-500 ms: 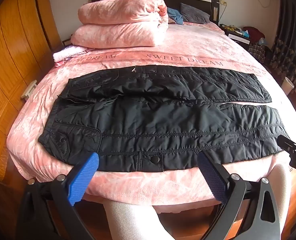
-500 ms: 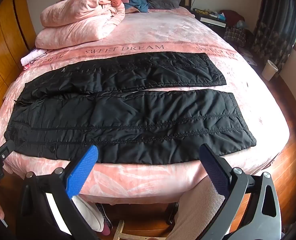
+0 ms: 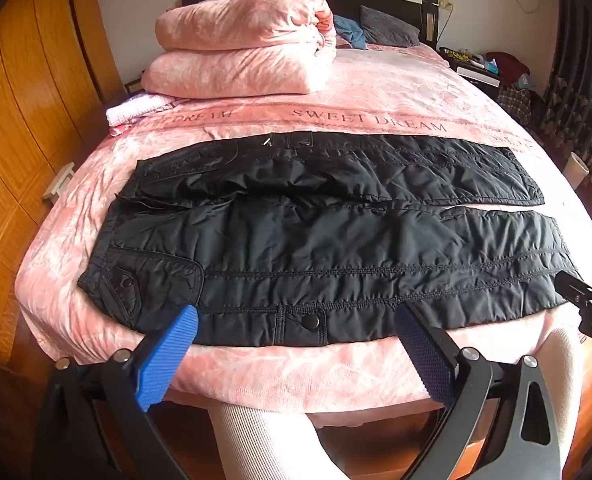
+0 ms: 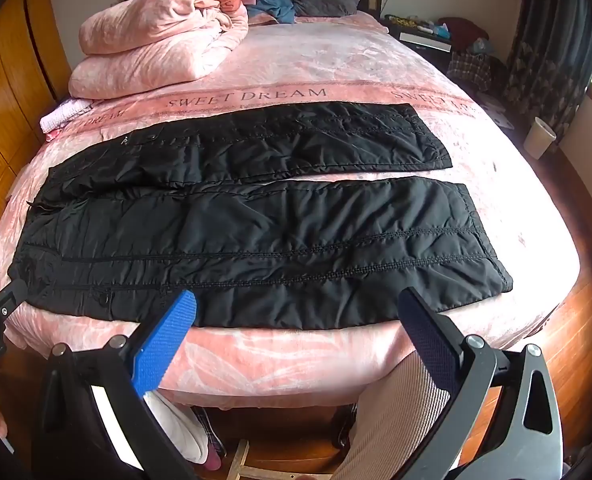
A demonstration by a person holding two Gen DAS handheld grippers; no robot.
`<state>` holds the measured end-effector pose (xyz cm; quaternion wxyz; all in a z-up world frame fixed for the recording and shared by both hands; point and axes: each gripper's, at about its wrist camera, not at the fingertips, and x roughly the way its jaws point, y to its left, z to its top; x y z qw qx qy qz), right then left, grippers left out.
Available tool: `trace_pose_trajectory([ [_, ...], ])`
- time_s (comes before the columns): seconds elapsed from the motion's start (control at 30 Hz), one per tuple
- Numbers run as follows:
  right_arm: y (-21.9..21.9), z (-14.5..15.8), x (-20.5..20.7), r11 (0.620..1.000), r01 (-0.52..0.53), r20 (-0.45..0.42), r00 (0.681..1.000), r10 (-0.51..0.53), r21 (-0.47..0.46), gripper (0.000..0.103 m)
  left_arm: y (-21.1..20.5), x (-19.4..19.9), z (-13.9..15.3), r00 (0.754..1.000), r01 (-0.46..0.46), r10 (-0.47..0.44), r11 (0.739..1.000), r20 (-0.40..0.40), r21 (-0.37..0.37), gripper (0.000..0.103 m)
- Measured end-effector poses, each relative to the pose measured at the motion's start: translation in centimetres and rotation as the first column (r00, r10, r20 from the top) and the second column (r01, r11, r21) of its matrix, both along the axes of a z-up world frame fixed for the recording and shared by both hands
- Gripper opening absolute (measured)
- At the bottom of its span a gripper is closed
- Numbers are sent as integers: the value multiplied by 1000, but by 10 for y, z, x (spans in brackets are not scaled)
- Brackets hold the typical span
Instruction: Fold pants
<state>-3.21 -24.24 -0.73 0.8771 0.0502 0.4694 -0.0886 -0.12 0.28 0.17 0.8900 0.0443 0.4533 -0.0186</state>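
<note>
Lying beyond the pants (image 3: 315,248), a folded quilt (image 3: 244,56) crowds the bed (image 3: 395,92).

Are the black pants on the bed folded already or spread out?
Spread out: the black pants lie flat on the bed, both legs side by side, unfolded.

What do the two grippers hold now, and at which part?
Nothing is held. The left gripper and the right gripper are both open, above the near edge of the black quilted pants, without touching them.
</note>
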Motion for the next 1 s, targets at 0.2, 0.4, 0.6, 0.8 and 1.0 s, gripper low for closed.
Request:
trace_pose_trajectory([
  [0.2,3,1,-1,1000,-1,1,1000,1,-1,101,-7,4,2,1000,1,-1,1000,-2,4,99],
  [0.4,1,-3,1,1000,-1,-2,1000,1,-1,101,-8,5,2,1000,-1,1,1000,-5,4,99],
  [0.6,2,-4,1,1000,0,-4,1000,0,3,101,-4,7,-3,1000,-3,3,1000,-8,3,99],
  [0.8,0,-4,2,1000,-2,-5,1000,2,4,101,-2,7,-4,1000,-3,3,1000,-9,4,99],
  [1.0,-1,-5,2,1000,-2,-7,1000,2,4,101,-1,7,-5,1000,-2,2,1000,-10,3,99],
])
